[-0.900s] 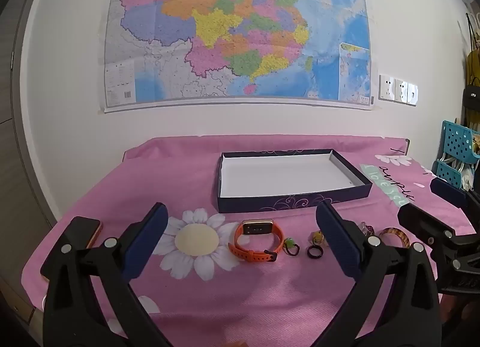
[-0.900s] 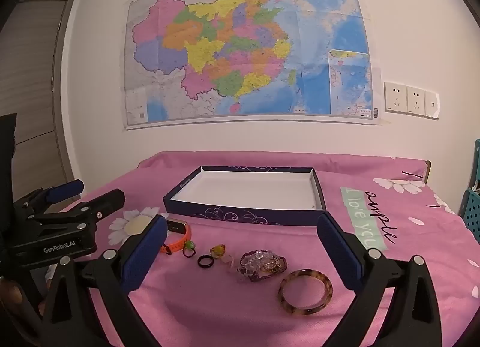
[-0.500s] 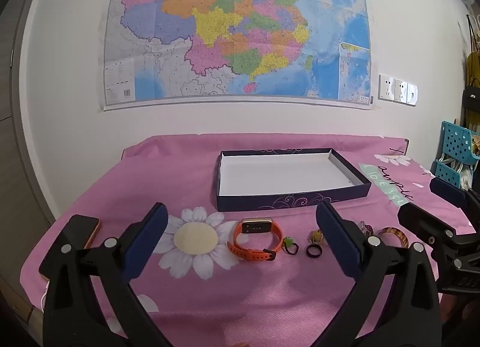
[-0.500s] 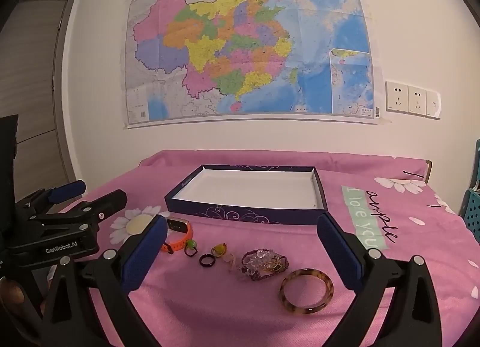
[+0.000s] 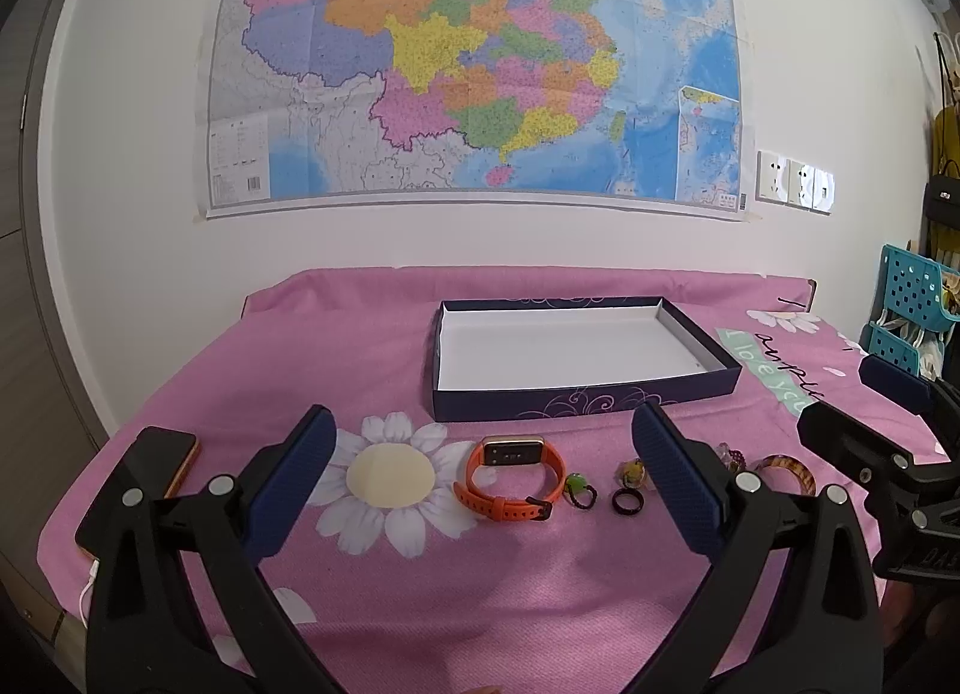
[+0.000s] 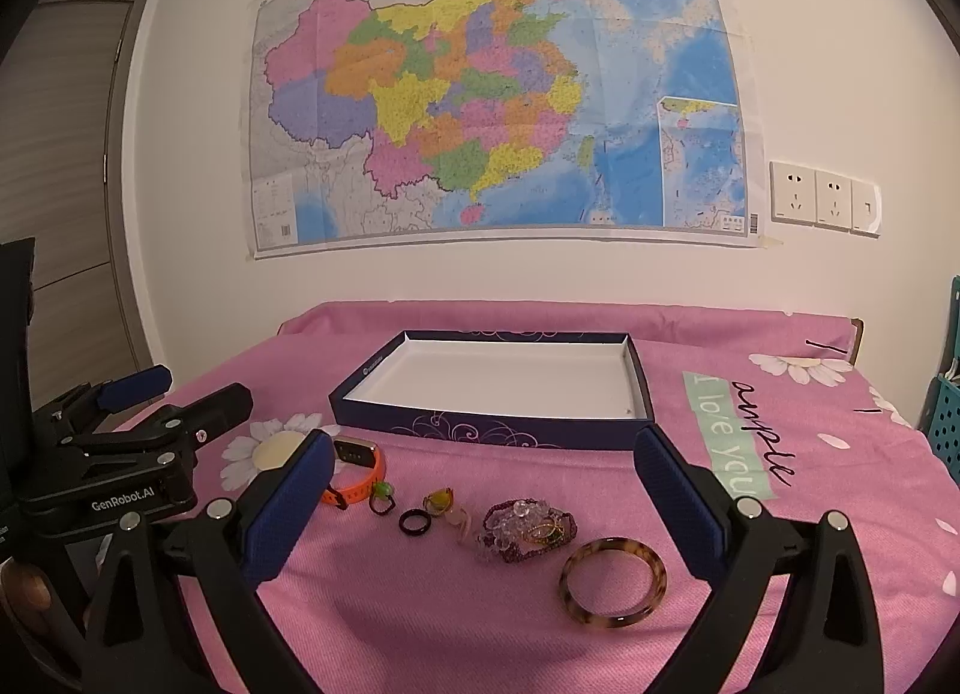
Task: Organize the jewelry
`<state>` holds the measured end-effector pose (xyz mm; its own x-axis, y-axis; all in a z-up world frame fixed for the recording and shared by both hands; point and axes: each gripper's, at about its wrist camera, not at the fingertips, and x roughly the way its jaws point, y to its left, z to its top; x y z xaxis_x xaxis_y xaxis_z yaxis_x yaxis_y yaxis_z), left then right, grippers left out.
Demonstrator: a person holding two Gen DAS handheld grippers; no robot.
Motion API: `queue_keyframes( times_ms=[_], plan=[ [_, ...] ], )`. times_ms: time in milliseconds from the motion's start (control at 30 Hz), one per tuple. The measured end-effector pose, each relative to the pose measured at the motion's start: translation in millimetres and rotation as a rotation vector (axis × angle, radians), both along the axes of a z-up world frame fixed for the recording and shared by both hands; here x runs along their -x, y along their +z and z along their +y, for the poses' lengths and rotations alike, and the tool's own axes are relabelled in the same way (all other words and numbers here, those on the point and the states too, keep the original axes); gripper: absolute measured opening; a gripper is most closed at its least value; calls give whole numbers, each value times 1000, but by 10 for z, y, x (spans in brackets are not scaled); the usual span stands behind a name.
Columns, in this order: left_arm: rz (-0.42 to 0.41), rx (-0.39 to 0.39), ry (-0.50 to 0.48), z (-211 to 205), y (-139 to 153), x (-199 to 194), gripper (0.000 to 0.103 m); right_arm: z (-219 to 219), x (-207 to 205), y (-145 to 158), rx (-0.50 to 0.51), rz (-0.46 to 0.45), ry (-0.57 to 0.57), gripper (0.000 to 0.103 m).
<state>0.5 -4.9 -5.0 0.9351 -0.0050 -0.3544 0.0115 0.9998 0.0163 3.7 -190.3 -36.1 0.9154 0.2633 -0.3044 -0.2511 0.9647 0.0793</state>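
Left wrist view: the left claw's (image 5: 480, 475) right finger hides part of the jewelry row. Orange watch band (image 5: 510, 478) lies between its wide, empty jaws; tortoiseshell bangle (image 6: 612, 581) between the right claw's (image 6: 483, 496), equally wide, near the tabletop's front edge. Nothing has shifted since earlier.

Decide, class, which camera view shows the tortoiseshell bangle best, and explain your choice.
The right wrist view: the tortoiseshell bangle lies whole and close on the pink cloth. In the left wrist view only part of it shows, small, behind that gripper's right finger.
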Motion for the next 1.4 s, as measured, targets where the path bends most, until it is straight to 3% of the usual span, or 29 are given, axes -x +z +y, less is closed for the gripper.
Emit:
queue_keyframes(
  times_ms=[1400],
  plan=[
    [13,13,-2,61,-65,1,97,18,-11,-51,3,9,-3,97]
  ],
)
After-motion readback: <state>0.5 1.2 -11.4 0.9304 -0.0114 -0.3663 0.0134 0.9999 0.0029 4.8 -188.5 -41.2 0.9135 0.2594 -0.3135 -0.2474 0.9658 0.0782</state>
